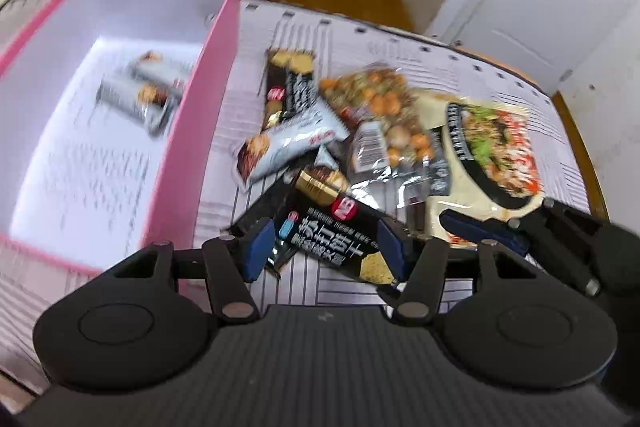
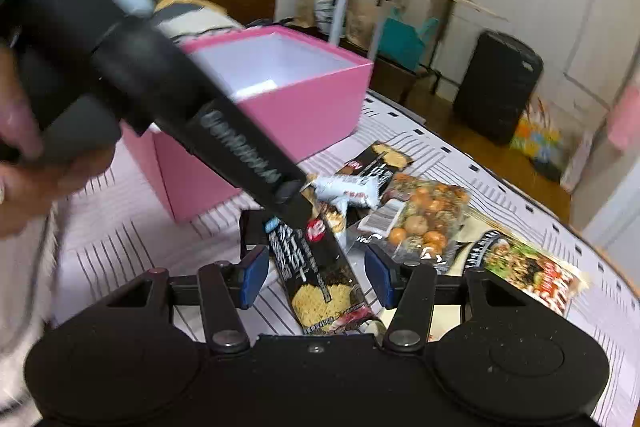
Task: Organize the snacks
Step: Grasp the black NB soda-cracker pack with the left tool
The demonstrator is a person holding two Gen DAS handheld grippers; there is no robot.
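A pink box (image 1: 188, 131) stands at the left with two silver snack packs (image 1: 140, 91) on its white floor; it also shows in the right wrist view (image 2: 304, 107). A heap of snacks lies to its right. My left gripper (image 1: 326, 247) is open, its blue pads on either side of a black cracker pack (image 1: 332, 235). My right gripper (image 2: 316, 275) is open over the same black cracker pack (image 2: 320, 279). The right gripper (image 1: 520, 231) also shows at the right of the left wrist view. The left gripper's body (image 2: 160, 79) crosses the right wrist view.
The heap holds a second black cracker pack (image 1: 290, 79), a silver bar pack (image 1: 288, 143), a clear bag of mixed nuts (image 1: 384, 115) and a cream noodle packet (image 1: 488, 155). The striped tablecloth (image 1: 360, 39) ends at a rounded wooden edge on the right.
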